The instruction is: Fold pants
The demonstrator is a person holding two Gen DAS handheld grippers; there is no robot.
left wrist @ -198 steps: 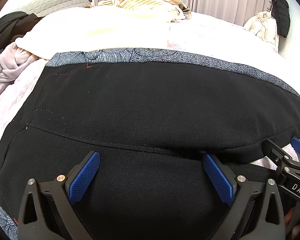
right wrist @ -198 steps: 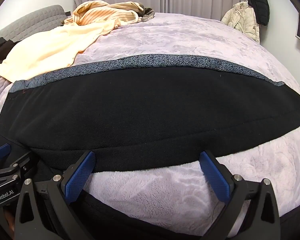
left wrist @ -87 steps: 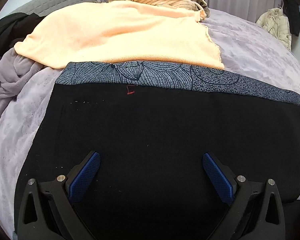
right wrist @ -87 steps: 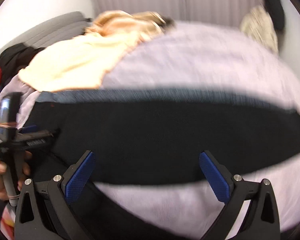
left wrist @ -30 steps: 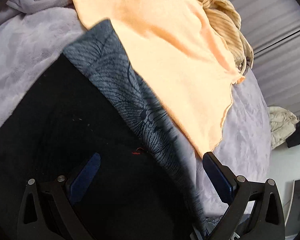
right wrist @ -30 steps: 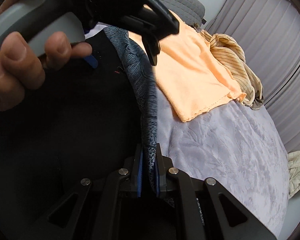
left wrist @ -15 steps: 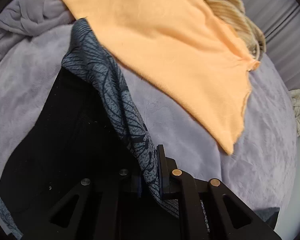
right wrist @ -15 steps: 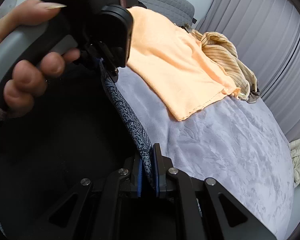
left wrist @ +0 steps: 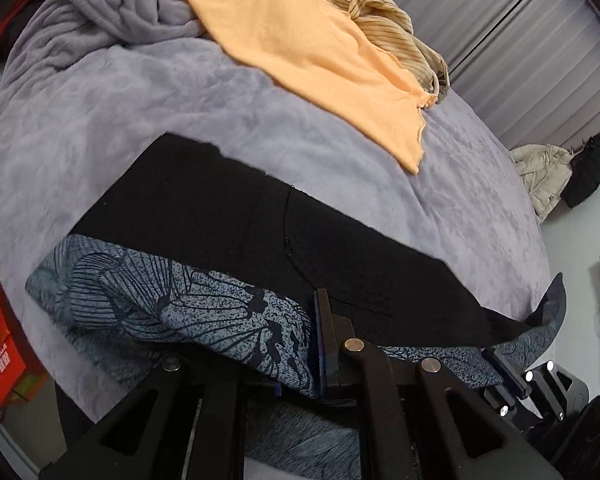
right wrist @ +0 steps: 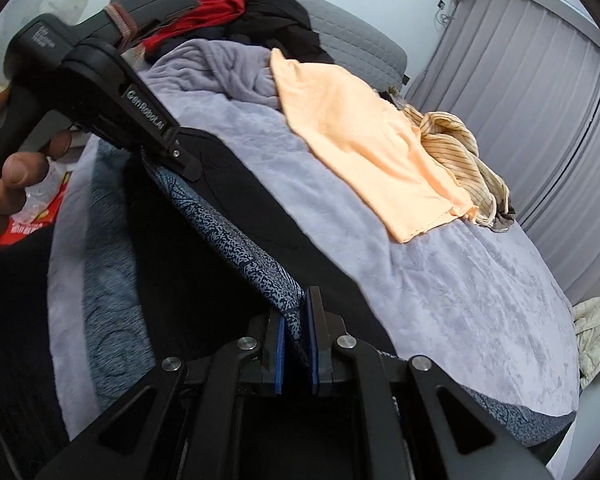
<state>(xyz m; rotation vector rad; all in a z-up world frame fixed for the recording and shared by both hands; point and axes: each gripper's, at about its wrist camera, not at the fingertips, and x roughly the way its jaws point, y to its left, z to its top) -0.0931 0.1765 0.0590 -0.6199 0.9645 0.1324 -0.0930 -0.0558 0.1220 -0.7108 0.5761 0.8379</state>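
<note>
The black pants (left wrist: 236,224) with a blue-grey patterned side strip (left wrist: 204,308) lie on the lilac bed. My left gripper (left wrist: 308,344) is shut on the patterned strip near the waist end. My right gripper (right wrist: 296,332) is shut on the same strip (right wrist: 236,248) further along, and holds it lifted and taut. The left gripper (right wrist: 180,160) shows in the right wrist view, held in a hand, clamped on the strip. The right gripper's fingers (left wrist: 504,372) show at the lower right of the left wrist view.
An orange cloth (left wrist: 312,48) and a striped beige garment (left wrist: 396,36) lie at the far side of the lilac blanket (left wrist: 140,96). Red and black clothes (right wrist: 252,12) are piled by the grey headboard. A red packet (left wrist: 0,340) lies at the left edge.
Both grippers, shut on the patterned strip, have pulled it toward me over the black fabric. The far edge has left the orange cloth, and bare blanket now shows between them.
</note>
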